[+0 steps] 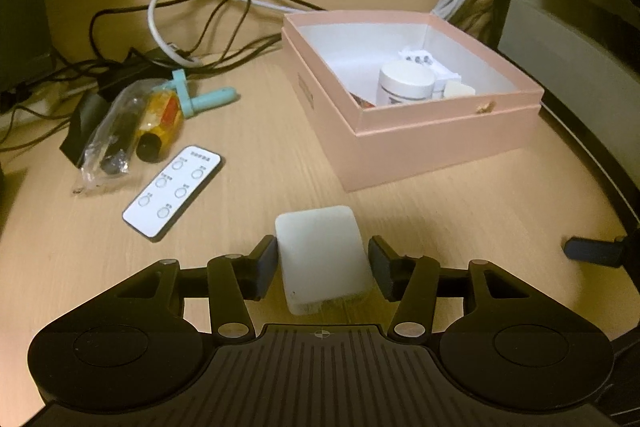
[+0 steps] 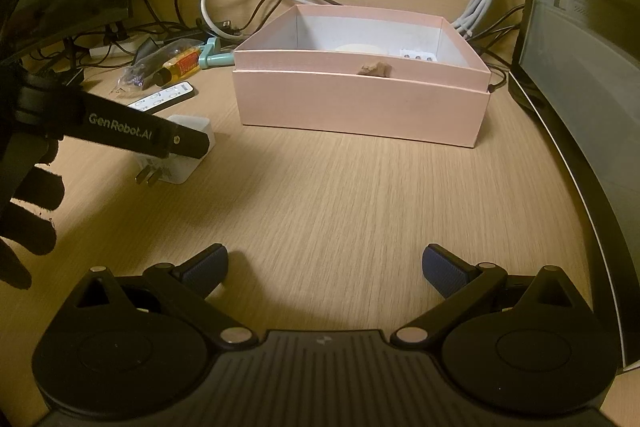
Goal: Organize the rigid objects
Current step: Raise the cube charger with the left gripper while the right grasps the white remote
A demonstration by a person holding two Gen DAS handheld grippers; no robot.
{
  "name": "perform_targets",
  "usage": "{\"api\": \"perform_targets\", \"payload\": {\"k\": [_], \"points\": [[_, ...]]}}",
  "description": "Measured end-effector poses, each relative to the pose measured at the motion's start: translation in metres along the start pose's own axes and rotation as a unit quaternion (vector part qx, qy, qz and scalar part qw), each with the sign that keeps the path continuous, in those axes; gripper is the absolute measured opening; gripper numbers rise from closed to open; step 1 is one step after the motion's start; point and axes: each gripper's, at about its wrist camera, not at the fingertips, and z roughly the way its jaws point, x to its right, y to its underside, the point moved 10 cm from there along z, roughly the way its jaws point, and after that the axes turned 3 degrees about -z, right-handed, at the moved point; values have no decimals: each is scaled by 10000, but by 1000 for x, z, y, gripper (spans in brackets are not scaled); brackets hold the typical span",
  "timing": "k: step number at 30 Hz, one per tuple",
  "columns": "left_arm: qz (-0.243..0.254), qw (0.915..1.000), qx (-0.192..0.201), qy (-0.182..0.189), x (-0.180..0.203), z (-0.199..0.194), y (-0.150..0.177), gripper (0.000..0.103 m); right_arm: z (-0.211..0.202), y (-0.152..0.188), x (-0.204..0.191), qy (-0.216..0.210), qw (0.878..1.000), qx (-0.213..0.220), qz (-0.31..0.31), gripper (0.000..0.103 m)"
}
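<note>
Left tongs (image 1: 322,263) are closing around a white rectangular plastic plug adapter (image 1: 322,255), which is sitting between both dark pads (image 1: 267,265) near the 6 o'clock edge of the left wrist view; whether the pads are actually pressing on its sides I cannot tell. From the right wrist view the adapter (image 2: 188,163) is lying on the light wooden surface (image 2: 340,207) with its two metal prongs pointing toward 7 o'clock, while a gloved hand (image 2: 28,227) is gripping the left tool at 9 o'clock. Right tongs (image 2: 325,265) are standing wide apart over bare wood, holding nothing.

At 1 o'clock from the adapter, an open pink cardboard box (image 1: 440,143) with a white lining is resting on the surface, holding a white round jar (image 1: 406,83) and a few small white items. At 10 o'clock, a flat white remote control (image 1: 172,193) is lying just beside a clear plastic bag (image 1: 108,139) with a dark tube inside, a yellow bottle (image 1: 158,127) and a pale teal plastic tool (image 1: 204,97). Black and white cables (image 1: 192,15) are trailing across the far side at 12 o'clock.
</note>
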Motion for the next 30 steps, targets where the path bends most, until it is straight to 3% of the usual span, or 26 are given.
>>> {"api": "perform_targets", "payload": {"k": [11, 16, 20, 26, 30], "points": [[-30, 10000, -85, 4, -1, 4, 4, 51, 0, -3, 1, -47, 10000, -66, 10, 103], [-343, 9991, 81, 244, -21, -20, 11, 50, -6, -28, -4, -555, 9981, 86, 271, 103], [-1012, 9947, 177, 57, -67, -51, 27, 50, -1, -63, -41, -1031, 9938, 220, -363, 103], [-1895, 9799, 409, -463, -140, -91, 49, 49, 27, -114, -128, -1569, 9734, 400, -1619, 103], [-2034, 9758, 459, -654, -160, -101, 57, 49, 78, -138, -162, -1478, 9690, 189, -1970, 102]]}}
